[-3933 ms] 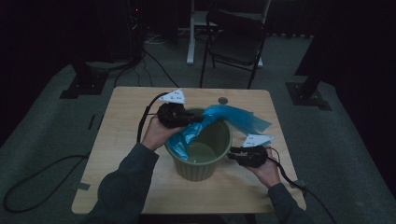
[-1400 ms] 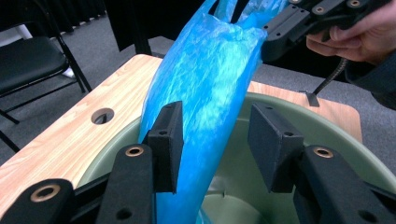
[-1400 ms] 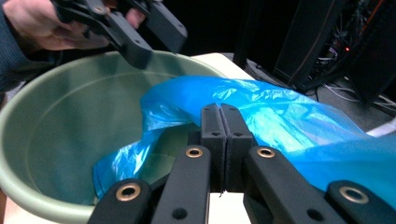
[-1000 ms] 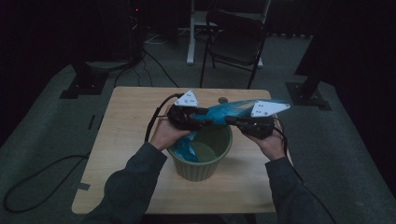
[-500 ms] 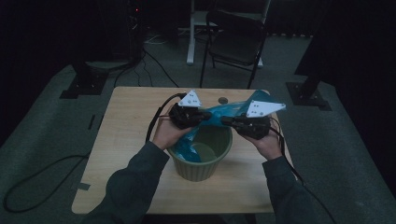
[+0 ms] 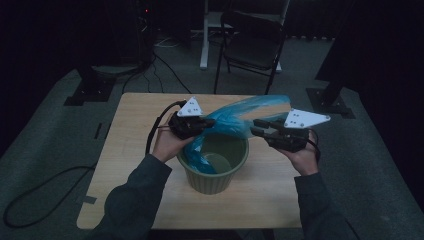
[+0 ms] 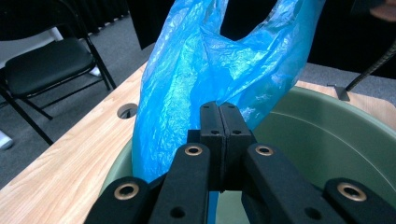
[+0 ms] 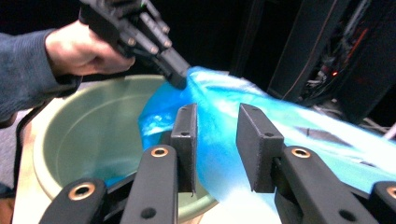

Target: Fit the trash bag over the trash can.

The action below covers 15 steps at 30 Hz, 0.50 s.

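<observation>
**Blue bag stretched over the green bin, pinched on one side**

The blue plastic bag (image 6: 240, 117) hangs above and partly inside the green bin (image 6: 214, 170), which stands on the wooden table (image 6: 130, 145) toward the person's side. One end of the bag trails down into the bin along its left inner wall; the rest spreads up and to the right, over the far rim, as a loose crumpled sheet.

The left gripper (image 6: 209, 121) sits at the bin's far-left rim. In the left gripper view its jaws are pressed together with a fold of the bag (image 7: 219, 70) caught between them, and the bin (image 7: 327, 140) lies directly below and beyond them.

The right gripper (image 6: 256, 126) is held at the bin's far-right rim, pointing toward the left one. In the right gripper view its jaws stand apart with the bag (image 8: 219, 140) running between the pads; the film looks blurred there, and I cannot tell whether either pad touches it. That view also shows the left gripper (image 8: 180, 81) biting the bag's edge over the bin (image 8: 93, 135).

A black folding chair (image 6: 252, 42) stands beyond the table, and cables lie on the grey floor.
</observation>
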Available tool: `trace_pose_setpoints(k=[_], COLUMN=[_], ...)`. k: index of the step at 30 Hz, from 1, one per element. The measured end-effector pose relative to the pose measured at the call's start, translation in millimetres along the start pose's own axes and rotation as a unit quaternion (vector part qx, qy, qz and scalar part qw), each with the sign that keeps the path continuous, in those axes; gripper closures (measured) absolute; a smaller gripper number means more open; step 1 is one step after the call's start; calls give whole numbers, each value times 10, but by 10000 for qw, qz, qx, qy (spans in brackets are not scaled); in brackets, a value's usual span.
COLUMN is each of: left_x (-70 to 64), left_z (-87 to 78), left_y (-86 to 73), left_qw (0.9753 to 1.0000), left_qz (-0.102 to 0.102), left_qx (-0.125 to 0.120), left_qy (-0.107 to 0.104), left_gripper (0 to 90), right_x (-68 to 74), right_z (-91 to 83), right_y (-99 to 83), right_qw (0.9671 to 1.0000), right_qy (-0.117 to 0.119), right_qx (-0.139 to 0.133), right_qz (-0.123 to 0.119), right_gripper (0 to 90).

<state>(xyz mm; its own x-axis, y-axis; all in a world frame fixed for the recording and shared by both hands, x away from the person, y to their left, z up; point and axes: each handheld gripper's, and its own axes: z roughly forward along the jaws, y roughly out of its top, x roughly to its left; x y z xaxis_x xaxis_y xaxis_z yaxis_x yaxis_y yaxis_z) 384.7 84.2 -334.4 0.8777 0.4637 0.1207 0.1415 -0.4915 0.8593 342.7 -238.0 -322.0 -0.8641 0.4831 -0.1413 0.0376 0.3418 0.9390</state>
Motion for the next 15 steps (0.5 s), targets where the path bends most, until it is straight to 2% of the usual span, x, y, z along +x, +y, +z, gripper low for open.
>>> trace_pose_setpoints(k=[8, 15], left_x=[-16, -34], left_z=[0, 8], left_y=[-29, -26], left_qw=[10000, 9999], left_qz=[68, 130], left_qx=[37, 51], left_qy=[42, 67], left_gripper=[898, 898], right_x=[-10, -38], right_z=[-70, -74], right_y=[208, 327], right_qw=[9996, 9992], right_qy=[-240, -389], right_qx=[-139, -96], right_qz=[-79, -82], right_gripper=[716, 750])
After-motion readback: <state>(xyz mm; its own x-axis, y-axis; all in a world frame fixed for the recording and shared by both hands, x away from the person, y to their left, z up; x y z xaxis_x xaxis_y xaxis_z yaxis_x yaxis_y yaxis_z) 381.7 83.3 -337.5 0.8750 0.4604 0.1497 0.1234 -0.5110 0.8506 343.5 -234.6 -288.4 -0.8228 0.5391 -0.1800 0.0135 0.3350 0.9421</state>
